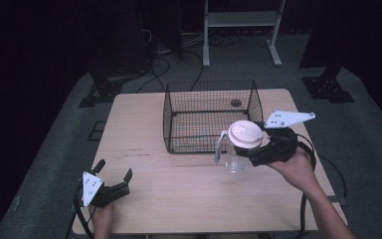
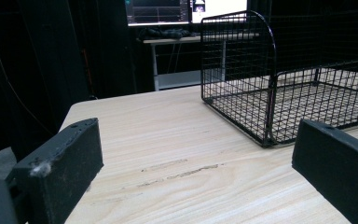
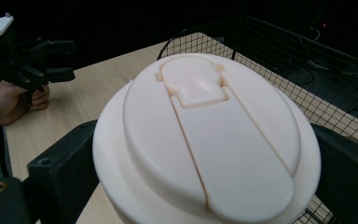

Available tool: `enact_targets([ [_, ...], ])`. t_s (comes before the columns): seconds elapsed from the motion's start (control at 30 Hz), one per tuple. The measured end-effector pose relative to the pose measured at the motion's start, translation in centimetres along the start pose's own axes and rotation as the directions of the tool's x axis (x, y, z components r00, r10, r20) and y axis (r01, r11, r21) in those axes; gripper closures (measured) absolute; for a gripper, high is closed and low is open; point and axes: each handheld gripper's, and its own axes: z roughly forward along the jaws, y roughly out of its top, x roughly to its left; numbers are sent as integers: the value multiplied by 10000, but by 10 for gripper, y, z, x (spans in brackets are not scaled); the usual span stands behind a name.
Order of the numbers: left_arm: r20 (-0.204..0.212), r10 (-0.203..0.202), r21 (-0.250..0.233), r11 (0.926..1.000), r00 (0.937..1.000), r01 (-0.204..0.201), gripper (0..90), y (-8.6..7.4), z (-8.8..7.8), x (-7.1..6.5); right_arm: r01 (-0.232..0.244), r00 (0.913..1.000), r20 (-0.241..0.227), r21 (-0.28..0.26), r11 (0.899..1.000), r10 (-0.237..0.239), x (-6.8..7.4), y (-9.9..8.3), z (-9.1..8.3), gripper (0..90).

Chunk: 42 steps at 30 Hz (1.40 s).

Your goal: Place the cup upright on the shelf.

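We see left gripper (image 1: 113,181) low at table's (image 1: 189,199) left front — jaws wide apart, nothing in them. In middle, black wire basket (image 1: 211,115), nothing inside that we can see. Just in front of its right corner, clear pitcher (image 1: 238,145) with cream lid (image 3: 205,135) — right gripper (image 1: 252,149) squeezes it just under lid, lifted or resting, we cannot tell. We think lid could pop off, or pitcher could bump basket's wire wall if swung too low and slip out.
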Motion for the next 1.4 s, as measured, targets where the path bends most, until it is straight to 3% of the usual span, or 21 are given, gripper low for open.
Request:
enact_targets([
  [0.63,10,-43,-23,10000,10000,43,9,0,0,1,122,9999,-93,-28,9999,-122,-19,50,7,45],
  [1.4,50,-107,-50,9999,9999,107,9,0,0,1,103,9992,373,196,9998,-111,-45,93,36,44],
])
